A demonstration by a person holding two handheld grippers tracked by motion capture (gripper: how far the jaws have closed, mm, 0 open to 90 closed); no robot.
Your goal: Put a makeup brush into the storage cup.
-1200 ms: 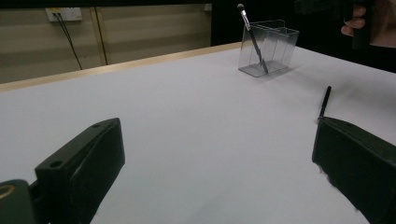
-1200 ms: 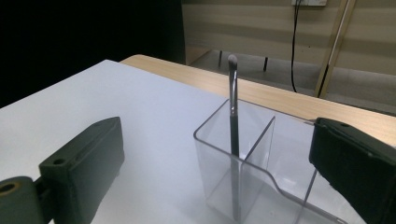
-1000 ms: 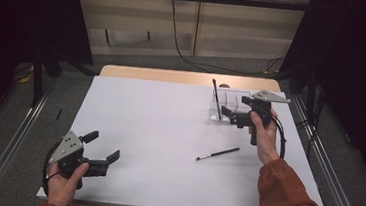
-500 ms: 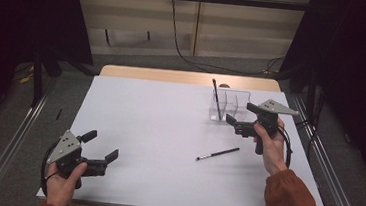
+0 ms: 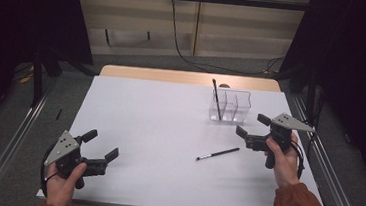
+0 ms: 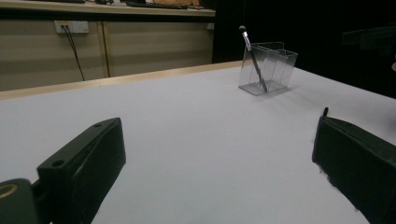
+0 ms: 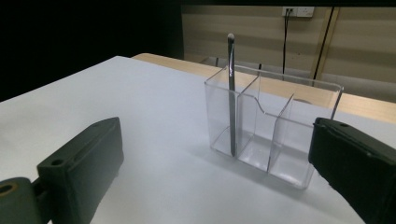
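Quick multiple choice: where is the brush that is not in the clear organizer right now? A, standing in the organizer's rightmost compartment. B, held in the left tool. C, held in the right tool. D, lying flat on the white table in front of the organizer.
D: the loose brush lies flat on the white table, nearer the person than the clear organizer, with both tools open and empty.

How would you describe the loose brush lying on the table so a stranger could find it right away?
Start at the white table and find the clear three-part holder near its far right. Come toward the person from there, to just left of the right tongs: the loose brush lies flat on the white surface. The other brush stands upright in the holder's left compartment.
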